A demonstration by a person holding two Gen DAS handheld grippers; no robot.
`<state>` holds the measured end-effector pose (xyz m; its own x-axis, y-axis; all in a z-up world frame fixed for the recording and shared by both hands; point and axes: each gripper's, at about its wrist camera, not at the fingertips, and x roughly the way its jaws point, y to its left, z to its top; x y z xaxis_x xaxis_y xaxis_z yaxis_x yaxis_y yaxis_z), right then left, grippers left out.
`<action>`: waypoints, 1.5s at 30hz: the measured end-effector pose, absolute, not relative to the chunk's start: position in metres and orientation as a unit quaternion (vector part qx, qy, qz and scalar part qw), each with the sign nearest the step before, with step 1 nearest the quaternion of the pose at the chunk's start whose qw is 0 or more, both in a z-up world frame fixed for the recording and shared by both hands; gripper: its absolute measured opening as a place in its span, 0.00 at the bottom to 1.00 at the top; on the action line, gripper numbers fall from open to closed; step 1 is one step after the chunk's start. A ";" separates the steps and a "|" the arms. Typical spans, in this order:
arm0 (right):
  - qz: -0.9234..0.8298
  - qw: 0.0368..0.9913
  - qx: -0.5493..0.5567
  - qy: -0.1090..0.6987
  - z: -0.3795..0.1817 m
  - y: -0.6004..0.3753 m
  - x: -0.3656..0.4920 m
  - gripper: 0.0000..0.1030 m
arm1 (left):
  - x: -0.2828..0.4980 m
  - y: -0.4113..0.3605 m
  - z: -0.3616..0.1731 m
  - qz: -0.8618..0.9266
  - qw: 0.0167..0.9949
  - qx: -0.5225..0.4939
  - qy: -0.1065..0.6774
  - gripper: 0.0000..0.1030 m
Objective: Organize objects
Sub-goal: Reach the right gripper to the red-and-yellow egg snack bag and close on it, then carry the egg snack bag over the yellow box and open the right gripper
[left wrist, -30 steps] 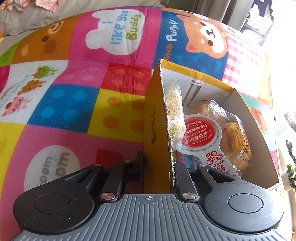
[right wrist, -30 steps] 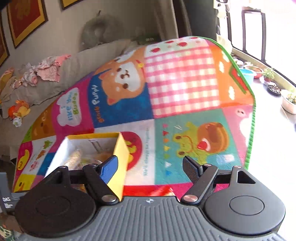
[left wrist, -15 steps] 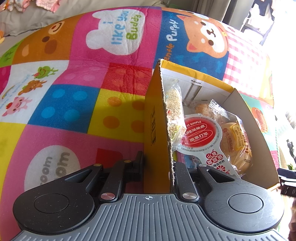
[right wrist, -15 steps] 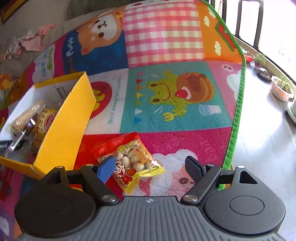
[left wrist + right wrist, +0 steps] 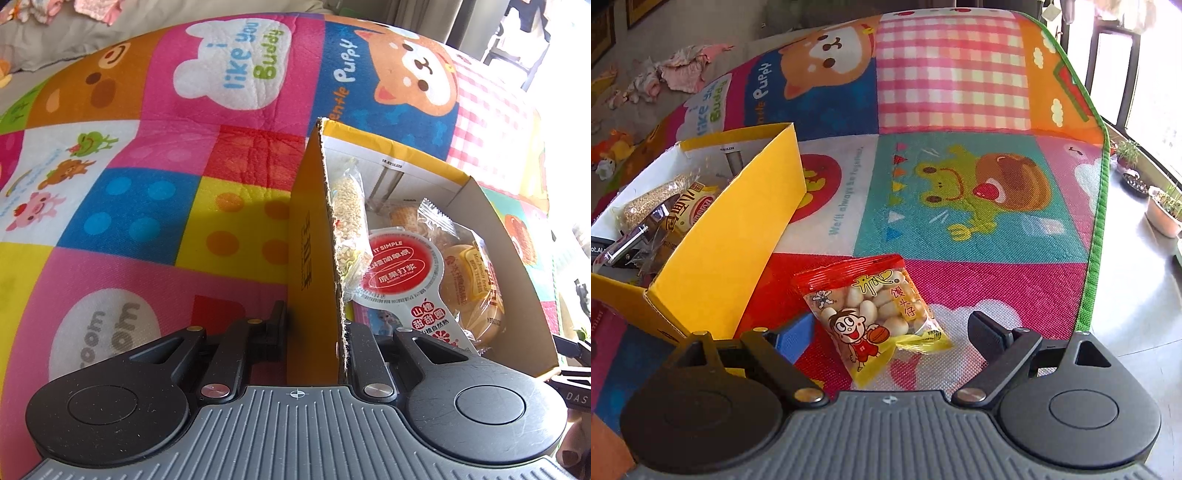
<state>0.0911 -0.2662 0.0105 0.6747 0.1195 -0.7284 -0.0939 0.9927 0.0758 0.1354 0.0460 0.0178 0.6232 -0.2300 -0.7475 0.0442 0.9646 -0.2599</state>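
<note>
A cartoon play mat covers grey floor, bare past its green edge. Left gripper clamps the yellow box wall; right gripper, jaws just widening, straddles the snack bag beside the box.

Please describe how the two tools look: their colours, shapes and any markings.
Both tools share one build: a grey ribbed base with a small crosshair mark, two round black discs, and black link arms with silver pivot pins. The left tool has black fingers with small brass screws. The right tool has a blue pad on one finger and a black ribbed pad on the other.
</note>
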 end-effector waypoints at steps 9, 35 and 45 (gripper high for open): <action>0.126 0.913 0.026 0.387 0.020 -0.250 0.079 0.86 | 0.135 0.046 0.018 -0.077 0.894 -0.110 0.427 0.16; 0.091 0.904 -0.006 0.417 0.043 -0.246 0.059 0.53 | 0.136 0.046 0.019 -0.077 0.894 -0.104 0.429 0.16; 0.150 0.917 0.000 0.371 0.124 -0.239 0.016 0.53 | 0.138 0.045 0.020 -0.074 0.891 -0.105 0.435 0.16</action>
